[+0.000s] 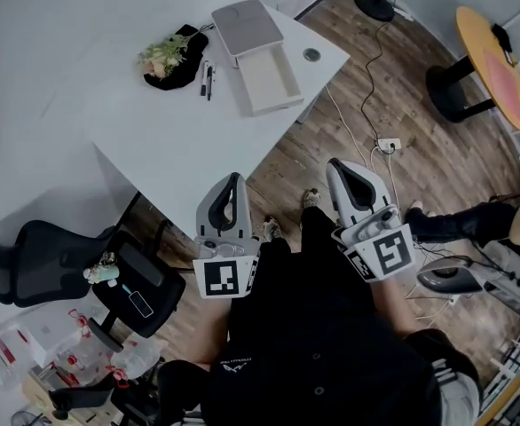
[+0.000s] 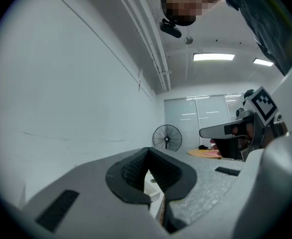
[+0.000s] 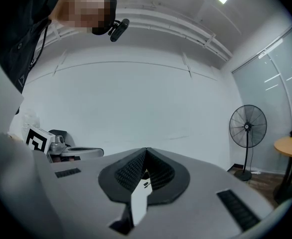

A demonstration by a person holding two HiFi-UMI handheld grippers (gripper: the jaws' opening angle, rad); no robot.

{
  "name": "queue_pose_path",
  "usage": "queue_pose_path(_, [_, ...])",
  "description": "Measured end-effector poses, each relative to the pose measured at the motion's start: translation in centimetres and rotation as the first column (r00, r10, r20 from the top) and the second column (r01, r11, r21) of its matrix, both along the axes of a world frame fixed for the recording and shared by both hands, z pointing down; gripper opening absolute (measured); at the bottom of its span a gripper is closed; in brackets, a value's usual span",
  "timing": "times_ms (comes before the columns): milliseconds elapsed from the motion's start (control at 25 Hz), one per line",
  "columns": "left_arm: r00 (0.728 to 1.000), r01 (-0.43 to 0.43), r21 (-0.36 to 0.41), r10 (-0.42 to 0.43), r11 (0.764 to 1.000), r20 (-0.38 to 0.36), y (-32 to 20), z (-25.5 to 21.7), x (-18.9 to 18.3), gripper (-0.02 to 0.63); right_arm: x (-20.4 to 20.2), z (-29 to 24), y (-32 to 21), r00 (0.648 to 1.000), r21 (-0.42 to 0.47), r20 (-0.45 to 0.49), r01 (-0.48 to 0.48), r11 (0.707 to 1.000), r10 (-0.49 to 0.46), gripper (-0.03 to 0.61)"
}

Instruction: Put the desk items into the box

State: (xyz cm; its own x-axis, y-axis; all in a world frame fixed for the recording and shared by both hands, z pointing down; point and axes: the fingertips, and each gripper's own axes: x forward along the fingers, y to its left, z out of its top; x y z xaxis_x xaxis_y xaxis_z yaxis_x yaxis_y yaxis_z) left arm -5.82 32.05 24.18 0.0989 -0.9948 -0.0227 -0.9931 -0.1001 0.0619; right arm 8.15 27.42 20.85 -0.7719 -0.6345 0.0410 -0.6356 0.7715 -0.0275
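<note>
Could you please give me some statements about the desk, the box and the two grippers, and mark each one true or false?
1. The left gripper and the right gripper both have their jaws shut on nothing. True.
2. The pens lie inside the box. False: they lie on the desk, beside the box.
3. The box is open. True.
4. The left gripper touches the flowers. False: it is off the desk, far from them.
</note>
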Motion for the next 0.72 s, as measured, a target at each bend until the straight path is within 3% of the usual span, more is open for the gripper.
queue_pose_path(320, [0.998,0.066,-0.014,-0.066,0.998,0.006,-2.9,0.5,-1.2,0.003,-2.0,1.1,-4.0,0.997,-0.018,0.001,0.075,0.997,-0.075,-0.003])
queue_pose_path(720, [0.98,0.197,-0.05,-0.195,0.979,0.039,-11.1,1.0,-3.3,0.003,-5.2,1.6,-14.4,0.976,-0.045,0.016,0.216,0.975,-0.215,-0.003])
